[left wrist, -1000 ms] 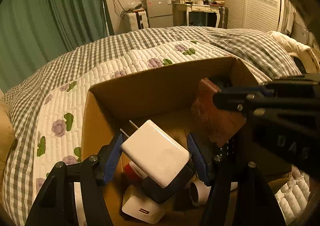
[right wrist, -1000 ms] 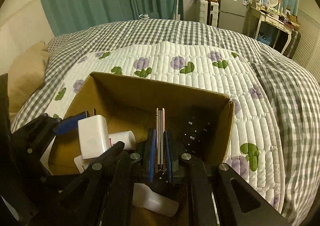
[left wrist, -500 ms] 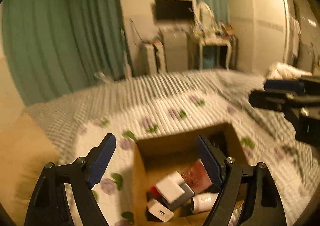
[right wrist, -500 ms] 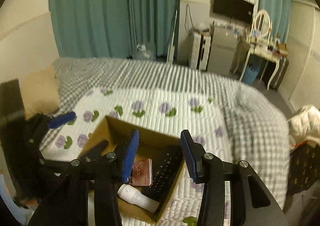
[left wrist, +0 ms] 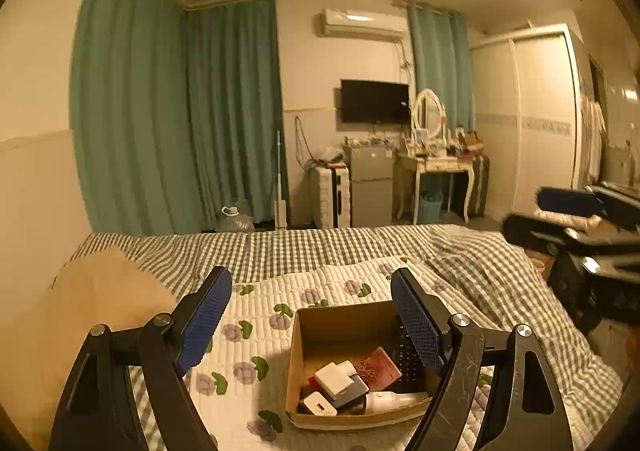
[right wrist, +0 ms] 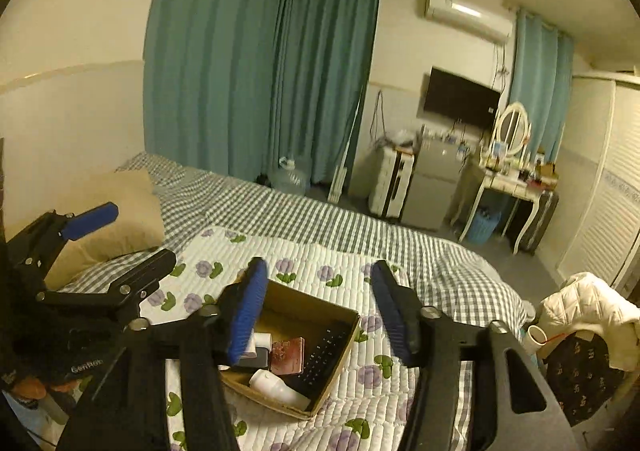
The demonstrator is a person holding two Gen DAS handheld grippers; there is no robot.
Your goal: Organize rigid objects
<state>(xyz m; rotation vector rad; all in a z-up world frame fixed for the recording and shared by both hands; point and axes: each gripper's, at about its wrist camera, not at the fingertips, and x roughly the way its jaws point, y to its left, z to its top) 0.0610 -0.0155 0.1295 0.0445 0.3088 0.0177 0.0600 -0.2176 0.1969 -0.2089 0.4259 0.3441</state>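
Cardboard box (left wrist: 304, 355), lower centre of frame, on the quilt (left wrist: 256, 315). Contents: white charger (left wrist: 334, 378), red-brown case (left wrist: 378, 369), black remote (left wrist: 408, 355), white bottle (left wrist: 394, 400). Left gripper (left wrist: 310, 325): jaws wide apart, empty. Right gripper (right wrist: 320, 315): jaws just been opening, nothing between.

1. I see long teal curtains (left wrist: 180, 119) along pale cream walls.
2. A black wall television (left wrist: 375, 100) hangs above a small grey fridge (left wrist: 370, 181).
3. A white oval-mirrored dressing table (left wrist: 434, 163) stands beside white wardrobe doors (left wrist: 536, 123).
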